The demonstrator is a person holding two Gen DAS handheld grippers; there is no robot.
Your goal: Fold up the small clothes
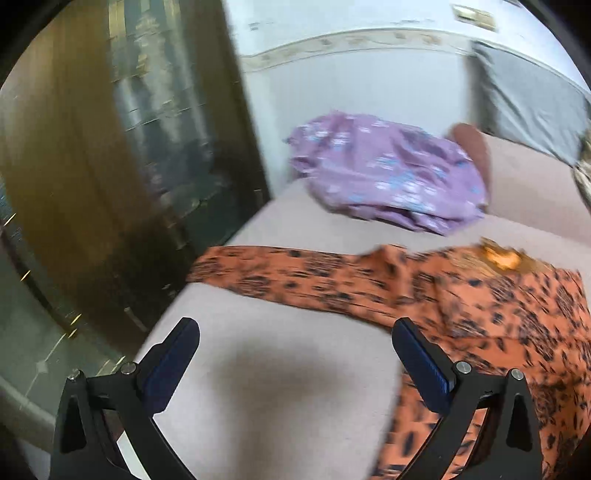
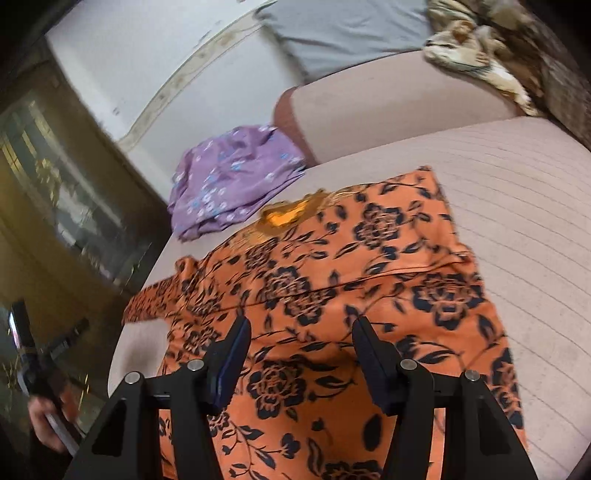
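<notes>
- While it lies spread on the pinkish sofa seat (image 2: 524, 206), the orange floral garment (image 2: 332, 280) runs lengthwise away from me, its gold-trimmed neckline (image 2: 286, 214) at the far end and its hem passing under my right gripper (image 2: 301, 332).
- One sleeve (image 1: 280, 273) sticks out sideways toward the seat's left edge, a narrow band lying across the line my left gripper (image 1: 295, 332) points along.
- My right gripper hangs directly over the garment's body, jaws parted with nothing between them; only printed cloth shows below the gap.
- My left gripper hangs over bare cushion just beside the garment, jaws spread wide and empty, its right finger (image 1: 421, 362) above the cloth's left edge and the sleeve a short way ahead.
- I judge the sleeve the natural next catch, and my left gripper the nearer to it: the sleeve lies straight ahead of it, whereas it sits off to the left of my right gripper.
- Beyond the neckline, a crumpled purple flowered garment (image 2: 229, 192) waits at the back left corner of the seat, well apart from both grippers.
- Farther back are a grey cushion (image 2: 343, 33) and a patterned throw (image 2: 476, 55).
</notes>
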